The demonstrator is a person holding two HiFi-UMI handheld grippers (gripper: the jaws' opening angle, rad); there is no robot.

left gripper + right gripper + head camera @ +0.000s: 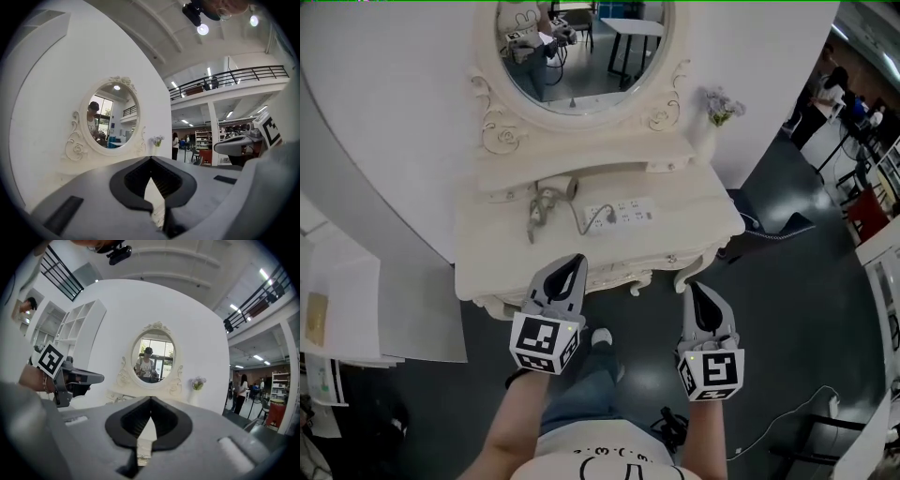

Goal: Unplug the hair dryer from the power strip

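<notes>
**Q:** Where does the task's thing lie?

**A:** The hair dryer (pixel 553 192) rests on the cream-white bench (pixel 694 225), at the back left, just below the shelf under the oval mirror (pixel 581 47). Its handle points toward the bench's front edge. A cord (pixel 579 221) loops from it to the white power strip (pixel 622 216), which lies flat just to the dryer's right. A plug (pixel 598 218) sits at the strip's left end.

**Q:** How do the two tools stand?

**A:** The left tool (pixel 574 260) and the right tool (pixel 694 287) are held side by side in front of the bench. Both point toward the bench, the left tool's tip over its front edge and the right tool's tip just short of it. Both are well apart from the dryer and the strip.

**Q:** What is the state of each tool?

**A:** In the left gripper view the jaws meet at their tips with nothing between them. The right gripper view shows the same: jaws together and empty.

**Q:** What else is visible?

**A:** A vase of flowers (pixel 717 108) stands at the bench's back right corner. The mirror reflects a person (pixel 146 363) in the right gripper view. The bench stands on a dark floor (pixel 787 309).
</notes>
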